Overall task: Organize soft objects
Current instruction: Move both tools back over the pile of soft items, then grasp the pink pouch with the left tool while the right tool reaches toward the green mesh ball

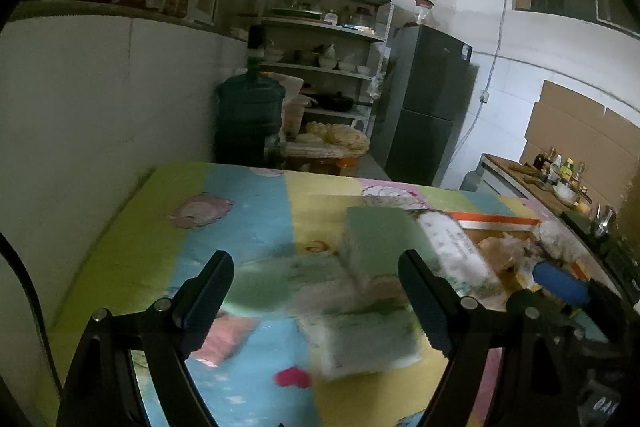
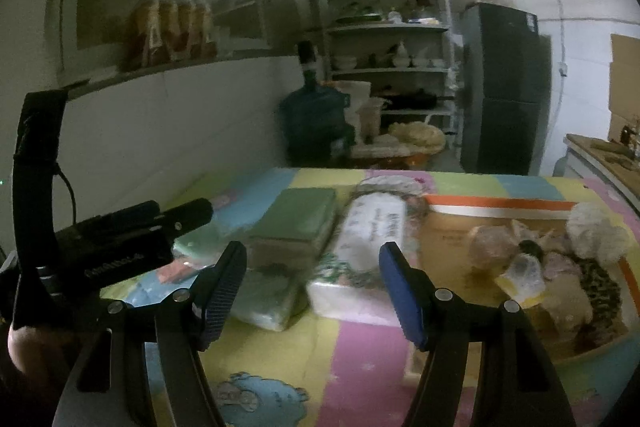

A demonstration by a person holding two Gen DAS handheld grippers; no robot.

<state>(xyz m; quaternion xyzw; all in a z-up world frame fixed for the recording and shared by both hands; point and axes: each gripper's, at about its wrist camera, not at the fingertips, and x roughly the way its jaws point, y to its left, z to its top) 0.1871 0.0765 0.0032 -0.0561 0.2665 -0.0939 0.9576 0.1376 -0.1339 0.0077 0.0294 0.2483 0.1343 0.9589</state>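
**Tissue packs lie ahead of both tools, long axes running near to far**

On the cartoon-print tabletop (image 2: 352,355), going left to right: the left tool (image 1: 316,291) hangs spread and holds nothing, with the near green-patterned soft tissue pack (image 1: 368,343) lying straight ahead between its fingers. Beyond it sit the green-topped tissue pack (image 2: 296,223) and the white printed tissue pack (image 2: 368,231), side by side. The right tool (image 2: 312,287) is also spread and holds nothing, facing the gap between these 2. Far right, the open cardboard box (image 2: 500,207) holds plush items. I judge the left tool nearer the near pack.
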